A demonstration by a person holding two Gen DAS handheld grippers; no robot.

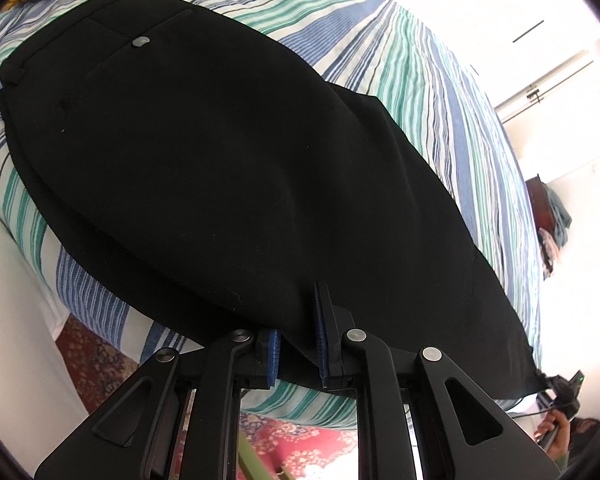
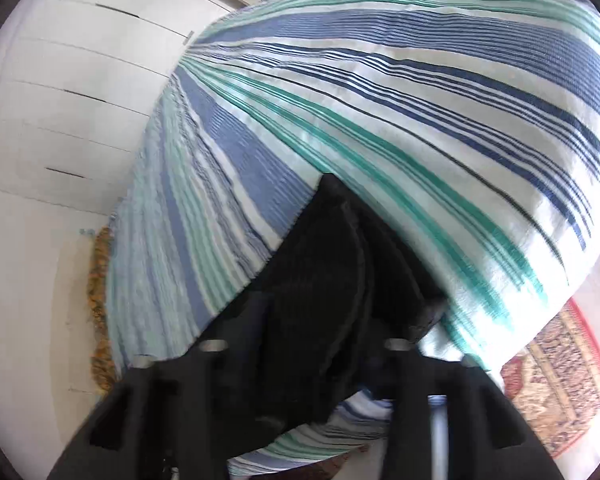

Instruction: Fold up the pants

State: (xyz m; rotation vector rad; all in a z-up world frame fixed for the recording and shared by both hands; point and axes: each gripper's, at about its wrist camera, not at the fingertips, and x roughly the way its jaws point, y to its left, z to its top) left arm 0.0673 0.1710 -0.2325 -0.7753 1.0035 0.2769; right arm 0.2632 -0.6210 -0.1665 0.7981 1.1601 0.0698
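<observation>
Left gripper (image 1: 296, 344) clamps pants (image 1: 220, 168) hem at 6 o'clock; right gripper (image 2: 320, 344) clamps other corner. Risk: cloth slips out, fold skews on bed (image 1: 400, 64).

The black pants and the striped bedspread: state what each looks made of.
Black pants: smooth, matte woven fabric, likely a dress-trouser blend; it drapes flat, with a metal-looking pocket button. Striped bedspread: ribbed, textured woven cloth, probably cotton; raised cords show along the blue, green and white stripes.

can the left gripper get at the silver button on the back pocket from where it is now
Probably not yet: the left gripper is shut on the near edge of the pants. The button lies uncovered but far across the cloth.
</observation>
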